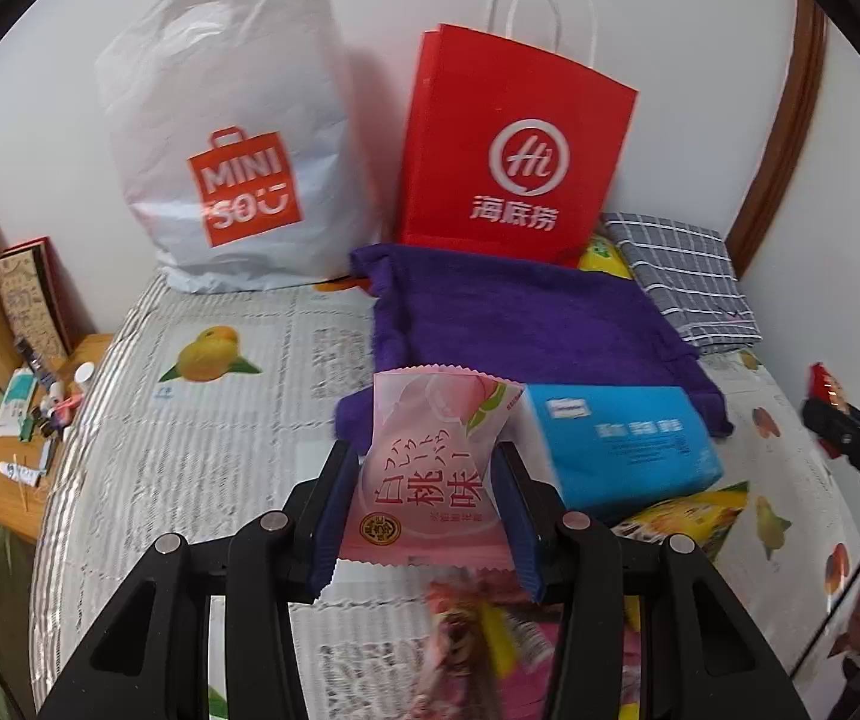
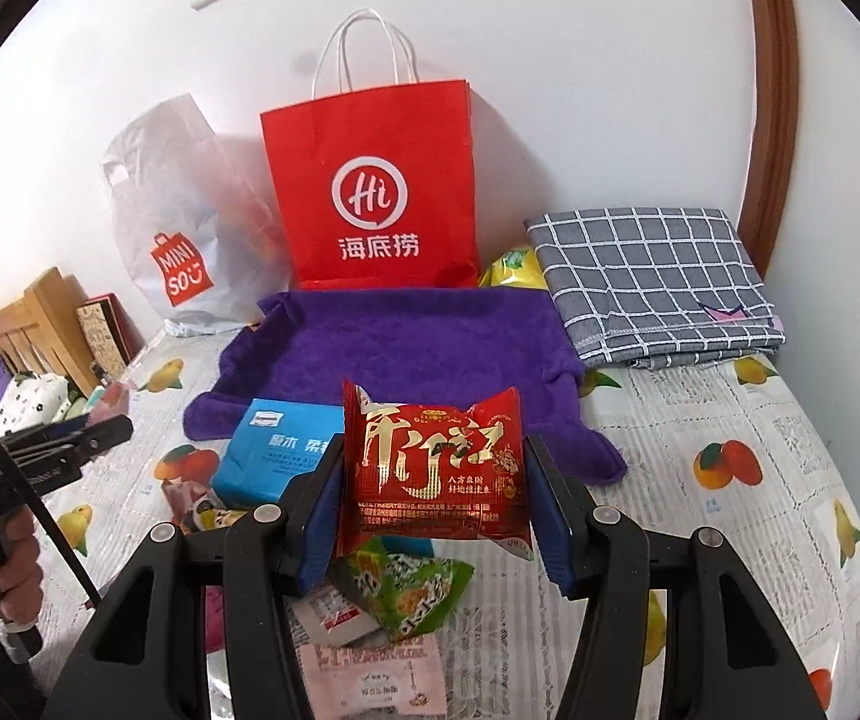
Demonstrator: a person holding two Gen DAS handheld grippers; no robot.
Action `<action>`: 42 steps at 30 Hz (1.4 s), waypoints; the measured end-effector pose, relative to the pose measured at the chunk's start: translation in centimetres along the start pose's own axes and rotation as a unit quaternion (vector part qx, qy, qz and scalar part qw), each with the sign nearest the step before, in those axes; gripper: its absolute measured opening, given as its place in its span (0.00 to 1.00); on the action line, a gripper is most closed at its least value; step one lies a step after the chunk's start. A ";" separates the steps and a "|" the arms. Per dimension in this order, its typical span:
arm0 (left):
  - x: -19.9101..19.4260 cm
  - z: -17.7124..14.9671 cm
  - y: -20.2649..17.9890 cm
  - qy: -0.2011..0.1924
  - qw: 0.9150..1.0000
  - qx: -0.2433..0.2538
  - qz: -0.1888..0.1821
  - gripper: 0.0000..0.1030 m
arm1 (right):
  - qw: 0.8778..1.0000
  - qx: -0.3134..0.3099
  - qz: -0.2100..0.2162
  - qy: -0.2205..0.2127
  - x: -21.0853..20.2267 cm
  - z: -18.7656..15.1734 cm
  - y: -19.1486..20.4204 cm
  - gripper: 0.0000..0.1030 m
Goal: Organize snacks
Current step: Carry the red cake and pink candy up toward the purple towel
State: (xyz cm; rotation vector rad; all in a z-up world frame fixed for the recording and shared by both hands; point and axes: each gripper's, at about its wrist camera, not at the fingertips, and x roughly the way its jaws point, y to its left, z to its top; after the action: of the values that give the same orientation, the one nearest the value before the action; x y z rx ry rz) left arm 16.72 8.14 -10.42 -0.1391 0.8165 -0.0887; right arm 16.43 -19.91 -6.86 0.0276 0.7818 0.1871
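Grippers — one snack each
We found the left gripper point(image 1: 424, 498) clamping a pink peach packet point(image 1: 427, 480), the right gripper point(image 2: 433, 504) clamping a red packet point(image 2: 433, 468).

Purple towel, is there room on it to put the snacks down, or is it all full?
The purple towel is mostly bare from the red paper bag down to the blue tissue pack. The tablecloth right of the towel, below the checked cloth, is bare too. It is crowded near the grippers, where loose packets like the green one pile up.

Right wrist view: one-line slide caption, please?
Right claw grips a red snack packet above loose snacks, facing the purple towel and red paper bag.
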 end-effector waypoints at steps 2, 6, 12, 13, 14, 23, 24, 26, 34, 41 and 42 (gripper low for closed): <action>-0.1 0.6 -0.6 0.004 1.000 0.000 -0.012 0.43 | 1.000 0.001 0.008 0.001 0.4 0.3 -0.1 0.54; -0.4 2.1 -2.6 0.002 1.000 0.020 -0.019 0.43 | 1.000 -0.001 0.010 0.006 1.3 1.3 -0.4 0.54; -0.4 4.5 -5.2 -0.005 0.999 0.044 -0.020 0.43 | 1.000 -0.003 0.005 0.009 2.4 3.2 -0.7 0.54; -0.4 4.9 -5.4 -0.007 0.999 0.045 -0.019 0.43 | 1.000 -0.003 0.007 0.010 2.6 3.7 -0.8 0.54; -0.3 5.4 -5.6 -0.007 0.999 0.046 -0.019 0.43 | 1.000 -0.003 0.006 0.009 2.7 4.0 -0.9 0.54; 0.8 9.1 -6.2 -0.015 0.999 0.043 -0.002 0.43 | 1.000 -0.017 0.011 -0.007 4.0 8.4 -0.6 0.54; 1.0 9.4 -6.1 -0.014 0.999 0.042 -0.002 0.43 | 1.000 -0.018 0.013 -0.009 4.2 8.9 -0.4 0.54; 1.4 10.0 -5.9 -0.012 0.999 0.041 -0.001 0.43 | 1.000 -0.018 0.017 -0.011 4.6 9.8 -0.3 0.54; 3.4 12.2 -5.3 -0.008 0.999 0.036 0.005 0.43 | 0.999 -0.026 0.026 -0.016 6.6 12.9 0.6 0.54; 6.5 13.2 -4.5 0.007 0.999 0.032 0.013 0.43 | 0.999 -0.030 0.023 -0.001 9.7 13.8 0.4 0.54; 6.8 13.2 -4.4 0.009 0.999 0.032 0.015 0.43 | 0.999 -0.029 0.022 0.001 10.3 13.8 0.3 0.54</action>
State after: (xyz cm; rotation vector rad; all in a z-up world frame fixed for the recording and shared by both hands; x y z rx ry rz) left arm 30.91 4.06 -5.66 -0.0665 0.8333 -0.0885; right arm 33.22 -17.20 -4.24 -0.0091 0.7779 0.2519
